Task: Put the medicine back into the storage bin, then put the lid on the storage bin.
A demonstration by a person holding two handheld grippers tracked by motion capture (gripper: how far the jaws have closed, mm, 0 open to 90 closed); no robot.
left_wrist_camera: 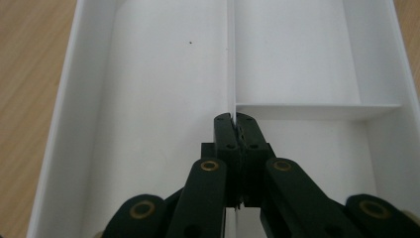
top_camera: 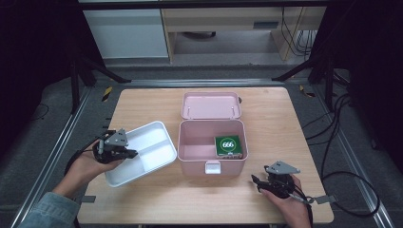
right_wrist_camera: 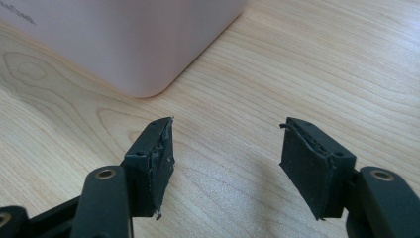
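White tray point(top_camera: 142, 152) at the left of the worktop point(top_camera: 275, 118), tilted, near end raised off the wood, far corner close beside the pink box point(top_camera: 211, 164). Left gripper point(top_camera: 124, 153) clamped on the tray's thin middle divider point(left_wrist_camera: 231, 59), jaws pressed together with the wall pinched between the pads. Three compartments in the tray: one long, two shorter behind a cross wall; all bare apart from a tiny dark speck in the long one. Pink box at mid-worktop, lid point(top_camera: 210, 105) swung back and lying flat behind it, white latch at the front. Inside, a green packet marked 666 point(top_camera: 228, 146) flat in the right part. Right gripper point(top_camera: 260, 183) low over the wood near the box's front right corner, jaws spread apart, nothing between them.
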